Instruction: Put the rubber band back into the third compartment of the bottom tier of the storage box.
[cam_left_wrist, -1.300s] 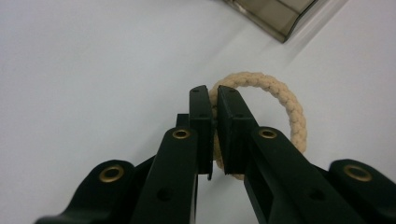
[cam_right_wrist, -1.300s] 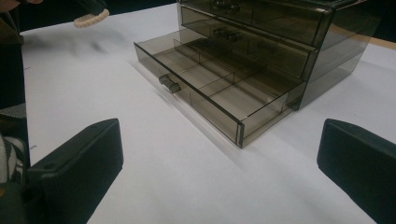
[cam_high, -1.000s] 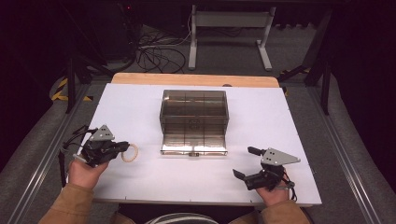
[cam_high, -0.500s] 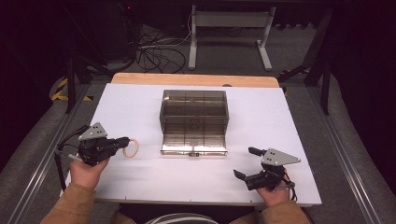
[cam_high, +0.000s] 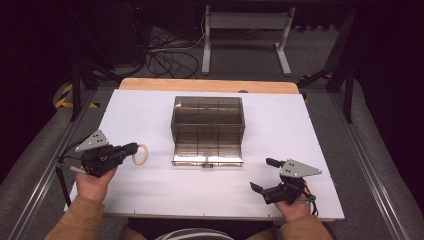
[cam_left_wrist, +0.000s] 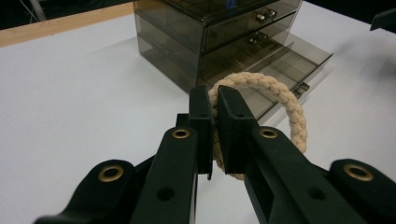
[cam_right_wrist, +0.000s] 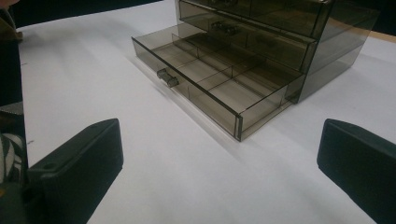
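The high camera is looking forward and down from above me, far enough to take the whole white table (cam_high: 150, 190). The camera on my left gripper (cam_left_wrist: 215, 100) is looking close along my jaws toward the drawer box (cam_left_wrist: 219, 37). The one on my right gripper (cam_right_wrist: 219, 154) is facing the same box (cam_right_wrist: 261, 51) from low at the other side.

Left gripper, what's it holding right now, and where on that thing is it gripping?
The left gripper is shut on the rope ring, pinching one side of the braided loop between its pads; the rest of the ring sticks out beyond the jaws.
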